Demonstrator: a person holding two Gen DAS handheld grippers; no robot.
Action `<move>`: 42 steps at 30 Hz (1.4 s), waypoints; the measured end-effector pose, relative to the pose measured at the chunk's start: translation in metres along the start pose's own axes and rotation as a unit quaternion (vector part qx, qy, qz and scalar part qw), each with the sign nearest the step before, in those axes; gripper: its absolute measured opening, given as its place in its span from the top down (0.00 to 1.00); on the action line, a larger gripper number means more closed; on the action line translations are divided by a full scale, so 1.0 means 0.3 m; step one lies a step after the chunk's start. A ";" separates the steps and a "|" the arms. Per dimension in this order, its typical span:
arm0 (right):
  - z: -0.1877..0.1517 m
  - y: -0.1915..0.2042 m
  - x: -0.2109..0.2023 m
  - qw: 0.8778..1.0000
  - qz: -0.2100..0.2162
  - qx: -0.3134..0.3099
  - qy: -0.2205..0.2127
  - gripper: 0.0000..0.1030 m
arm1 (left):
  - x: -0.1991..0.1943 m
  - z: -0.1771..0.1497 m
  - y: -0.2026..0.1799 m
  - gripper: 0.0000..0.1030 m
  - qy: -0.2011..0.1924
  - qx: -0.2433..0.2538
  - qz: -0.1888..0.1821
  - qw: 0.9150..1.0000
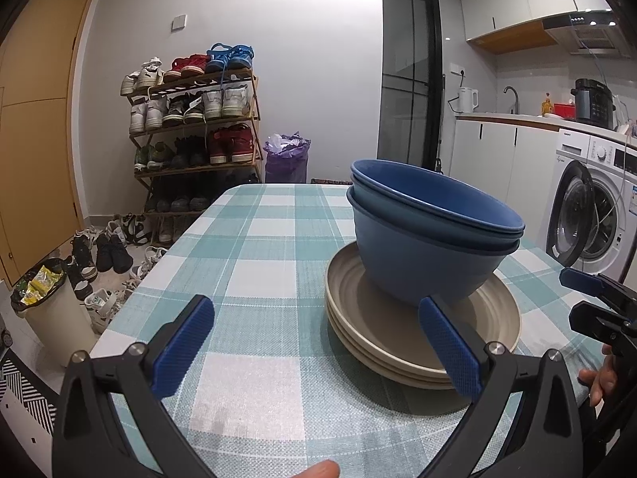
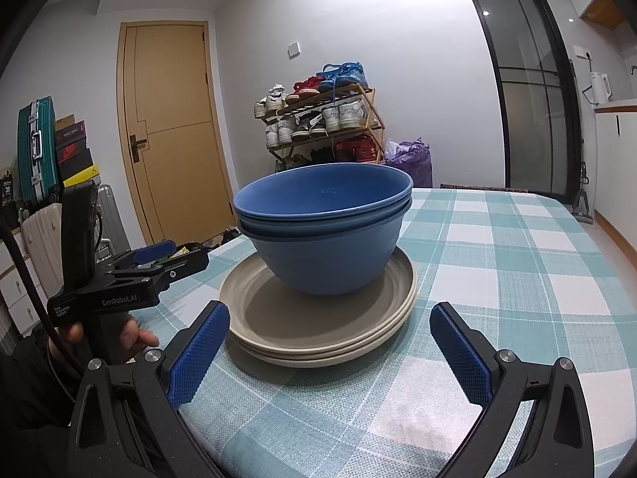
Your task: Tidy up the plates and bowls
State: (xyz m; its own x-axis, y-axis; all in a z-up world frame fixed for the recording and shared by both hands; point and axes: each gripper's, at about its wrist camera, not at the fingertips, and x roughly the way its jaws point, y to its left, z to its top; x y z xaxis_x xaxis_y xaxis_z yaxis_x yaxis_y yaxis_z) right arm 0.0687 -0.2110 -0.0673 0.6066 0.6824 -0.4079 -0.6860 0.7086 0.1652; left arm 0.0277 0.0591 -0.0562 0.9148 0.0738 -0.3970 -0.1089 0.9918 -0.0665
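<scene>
Only right view shows suitcase [image 2: 36, 147]; left shows washer [image 1: 589, 215].

Three nested blue bowls [image 2: 324, 235] sit upright on a stack of three beige ribbed plates [image 2: 318, 318] lying flat on the checked cloth. The whole pile lies straight ahead of the right gripper [image 2: 330, 350], between its spread fingers, and ahead-right of the left gripper [image 1: 316, 342].
</scene>
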 end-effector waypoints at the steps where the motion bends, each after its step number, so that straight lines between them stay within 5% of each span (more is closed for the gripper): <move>1: 0.000 0.000 0.000 1.000 0.001 0.001 -0.001 0.01 | 0.000 -0.001 -0.001 0.00 0.000 0.000 0.000 1.000; 42: -0.007 0.006 0.000 1.000 0.003 0.002 0.001 0.01 | 0.006 -0.007 0.014 0.00 0.004 -0.008 -0.001 1.000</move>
State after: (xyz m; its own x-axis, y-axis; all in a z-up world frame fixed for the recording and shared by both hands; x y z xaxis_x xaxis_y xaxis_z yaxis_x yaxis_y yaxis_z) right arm 0.0666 -0.2100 -0.0690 0.6017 0.6864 -0.4084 -0.6880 0.7051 0.1716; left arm 0.0280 0.0632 -0.0591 0.9117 0.0717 -0.4045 -0.1137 0.9902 -0.0807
